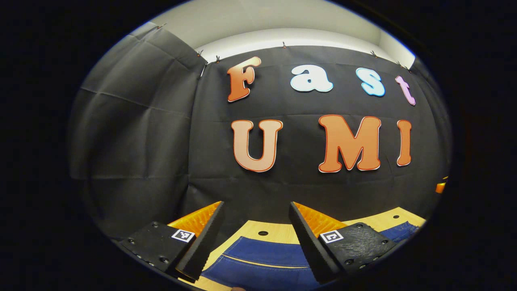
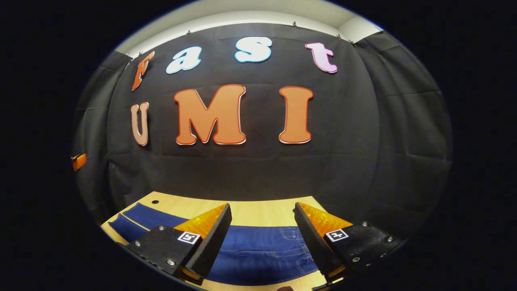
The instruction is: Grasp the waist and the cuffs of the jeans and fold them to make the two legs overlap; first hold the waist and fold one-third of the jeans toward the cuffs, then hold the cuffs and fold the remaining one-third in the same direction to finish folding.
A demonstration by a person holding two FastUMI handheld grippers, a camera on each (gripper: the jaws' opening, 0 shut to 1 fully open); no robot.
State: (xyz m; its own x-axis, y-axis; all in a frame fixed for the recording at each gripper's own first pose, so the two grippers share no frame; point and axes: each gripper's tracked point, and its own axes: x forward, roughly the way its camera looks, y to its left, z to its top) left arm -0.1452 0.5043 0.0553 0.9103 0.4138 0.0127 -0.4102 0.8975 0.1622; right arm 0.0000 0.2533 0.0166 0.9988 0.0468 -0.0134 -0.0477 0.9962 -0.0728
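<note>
Below, one pair of jeans (image 2: 262, 250) under two open claws (image 1: 255, 220) (image 2: 262, 220).

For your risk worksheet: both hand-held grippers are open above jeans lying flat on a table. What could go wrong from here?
1. The jeans lie flat on the table, so the right hand-held gripper may pinch only the top layer.
2. The left hand-held gripper hangs over the cuff end with an orange seam; uneven grasp heights could skew the fold.
3. Fingers might scrape the wood.

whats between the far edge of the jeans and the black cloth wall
Right gripper view: only bare light wooden table between the blue denim jeans and the black cloth wall.
</note>
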